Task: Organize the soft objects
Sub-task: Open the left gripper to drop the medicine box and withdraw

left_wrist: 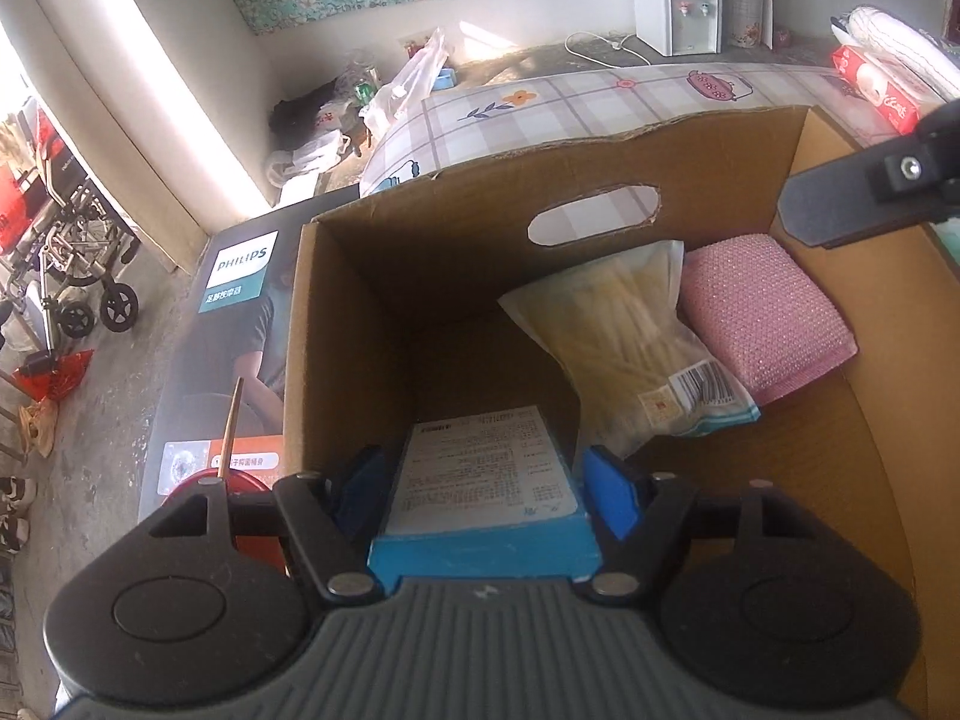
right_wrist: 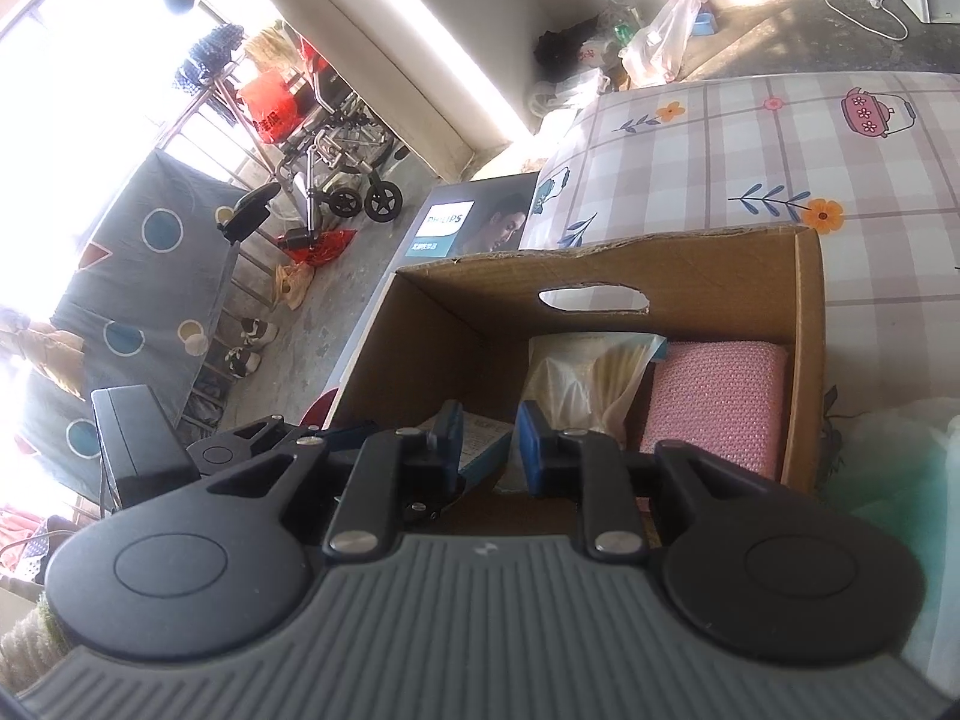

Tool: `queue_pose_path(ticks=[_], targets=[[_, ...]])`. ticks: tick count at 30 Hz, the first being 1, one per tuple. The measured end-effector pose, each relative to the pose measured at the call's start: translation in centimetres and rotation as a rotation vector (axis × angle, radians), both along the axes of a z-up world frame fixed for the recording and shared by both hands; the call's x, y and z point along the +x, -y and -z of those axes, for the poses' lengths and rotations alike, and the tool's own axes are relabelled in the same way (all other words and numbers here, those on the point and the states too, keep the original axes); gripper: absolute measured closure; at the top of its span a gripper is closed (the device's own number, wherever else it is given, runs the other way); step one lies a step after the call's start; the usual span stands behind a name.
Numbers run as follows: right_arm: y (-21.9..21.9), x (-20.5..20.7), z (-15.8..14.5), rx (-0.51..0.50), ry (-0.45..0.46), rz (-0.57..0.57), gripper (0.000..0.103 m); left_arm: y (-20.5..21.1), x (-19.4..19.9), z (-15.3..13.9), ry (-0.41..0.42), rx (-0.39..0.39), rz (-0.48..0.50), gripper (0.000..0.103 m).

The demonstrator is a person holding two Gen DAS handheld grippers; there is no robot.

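Note:
An open cardboard box (left_wrist: 468, 210) stands on the checked bed. Inside lie a pink knitted pad (left_wrist: 762, 318) at the right and a clear bag of pale sticks (left_wrist: 630, 348) beside it. My left gripper (left_wrist: 486, 492) is shut on a blue pack with a printed white label (left_wrist: 486, 480), held over the box's near left part. In the right wrist view the box (right_wrist: 600, 282), pink pad (right_wrist: 714, 414) and bag (right_wrist: 594, 378) show again. My right gripper (right_wrist: 489, 441) is open and empty above the box's near edge, with the left gripper's blue pack (right_wrist: 480, 444) just beyond it.
A dark Philips carton (left_wrist: 240, 324) stands left of the box. A wheelchair (left_wrist: 78, 264) and bags sit on the floor at left. A red tissue pack (left_wrist: 876, 90) and a water dispenser (left_wrist: 678, 6) are at the far right. Pale green soft material (right_wrist: 888, 462) lies right of the box.

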State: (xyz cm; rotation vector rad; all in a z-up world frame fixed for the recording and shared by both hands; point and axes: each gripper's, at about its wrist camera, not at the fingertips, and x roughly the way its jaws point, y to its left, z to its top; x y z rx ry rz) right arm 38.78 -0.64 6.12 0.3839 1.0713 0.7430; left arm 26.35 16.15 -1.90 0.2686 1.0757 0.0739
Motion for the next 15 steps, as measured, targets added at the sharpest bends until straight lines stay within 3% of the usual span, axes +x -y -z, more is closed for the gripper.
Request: queue_pose_path(ticks=[7,9,13,15], targets=[[0.4,-0.8,-0.1,-0.003,0.001,-0.007,0.083,0.5,-2.8,0.4,-0.076,-0.01,0.037,0.031],[0.6,-0.9,-0.2,-0.002,0.005,-0.006,0.083,0.5,-3.7,0.6,-0.132,-0.067,0.039,0.04],[0.7,-1.3,-0.4,-0.002,0.015,-0.008,0.083,0.1,-4.8,2.7,-0.325,-0.245,-0.006,0.046],[0.7,-1.5,-0.4,0.002,0.016,-0.011,0.083,0.0,-5.0,4.3,-0.397,-0.286,-0.036,0.05]])
